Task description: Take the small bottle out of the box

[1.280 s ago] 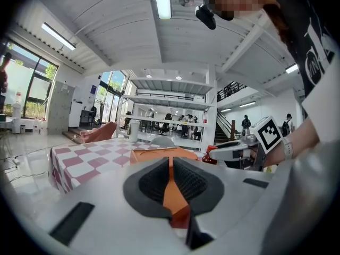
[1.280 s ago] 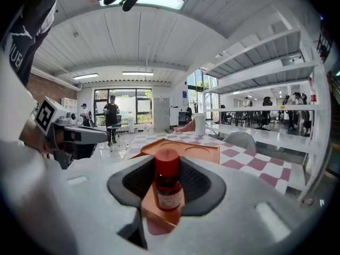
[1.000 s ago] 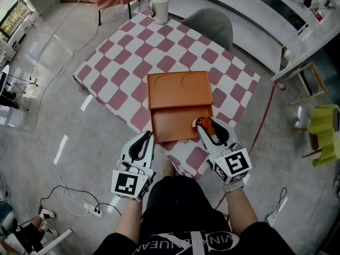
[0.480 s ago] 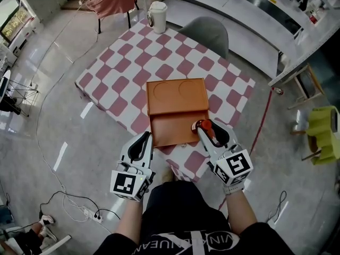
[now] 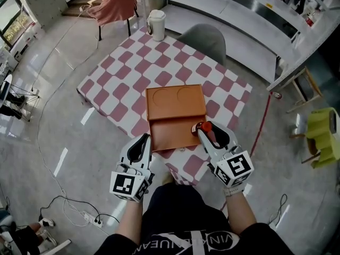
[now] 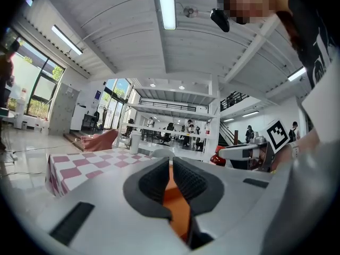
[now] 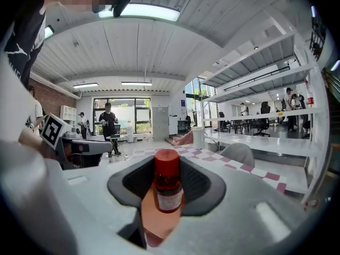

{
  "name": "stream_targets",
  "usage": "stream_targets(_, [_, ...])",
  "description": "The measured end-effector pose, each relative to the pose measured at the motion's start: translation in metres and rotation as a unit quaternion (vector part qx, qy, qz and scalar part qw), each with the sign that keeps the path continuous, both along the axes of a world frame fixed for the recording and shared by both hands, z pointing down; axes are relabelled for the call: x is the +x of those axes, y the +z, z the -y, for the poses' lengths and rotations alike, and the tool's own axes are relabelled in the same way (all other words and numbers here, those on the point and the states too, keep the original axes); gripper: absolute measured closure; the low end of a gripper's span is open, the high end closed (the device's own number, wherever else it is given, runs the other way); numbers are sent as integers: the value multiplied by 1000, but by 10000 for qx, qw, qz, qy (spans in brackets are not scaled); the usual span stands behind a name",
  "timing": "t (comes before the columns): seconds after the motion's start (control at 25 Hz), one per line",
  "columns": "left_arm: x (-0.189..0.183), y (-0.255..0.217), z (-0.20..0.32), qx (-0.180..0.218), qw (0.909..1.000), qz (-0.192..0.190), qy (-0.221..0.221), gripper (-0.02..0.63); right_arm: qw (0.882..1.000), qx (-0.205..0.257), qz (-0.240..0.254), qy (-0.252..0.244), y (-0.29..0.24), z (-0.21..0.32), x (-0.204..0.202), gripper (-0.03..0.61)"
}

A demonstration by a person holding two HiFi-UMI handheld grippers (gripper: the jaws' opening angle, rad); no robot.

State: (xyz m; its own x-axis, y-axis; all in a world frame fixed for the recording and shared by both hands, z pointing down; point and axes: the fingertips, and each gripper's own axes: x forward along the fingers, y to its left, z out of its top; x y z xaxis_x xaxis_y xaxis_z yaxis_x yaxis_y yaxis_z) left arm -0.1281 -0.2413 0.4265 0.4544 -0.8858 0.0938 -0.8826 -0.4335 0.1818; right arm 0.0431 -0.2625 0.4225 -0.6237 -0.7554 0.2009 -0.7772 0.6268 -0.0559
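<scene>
Bottle: small bottle [image 7: 168, 194] upright, red cap up, over the open box's [image 5: 175, 110] near right corner.
Right gripper: right gripper [image 7: 169, 175] clamped on the bottle's body.
Left gripper: left gripper [image 6: 171, 180] closed to a slit, empty, at the box's near left.
Exit: likely rightward onto the checkered surface [image 5: 234, 97].

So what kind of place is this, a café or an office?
Probably an open workspace or lab hall rather than a café. A lone checkered table stands in the middle, long white benches run along one side, and a power strip lies loose underfoot.
</scene>
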Motion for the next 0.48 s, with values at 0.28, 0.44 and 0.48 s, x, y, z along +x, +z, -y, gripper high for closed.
stream_targets(0.28, [0,-7,2,-12,10000,9,-41,589,10000,43,35,-38,-11,2,0,437])
stream_targets(0.44, [1,-13,4,33,10000,-53,-53,589,9999,89,47,-85,-18,2,-2,437])
stream_targets(0.48, [2,-13,4,72,9999,-67,-30,589,9999,99,56,-84,-20,3,-2,437])
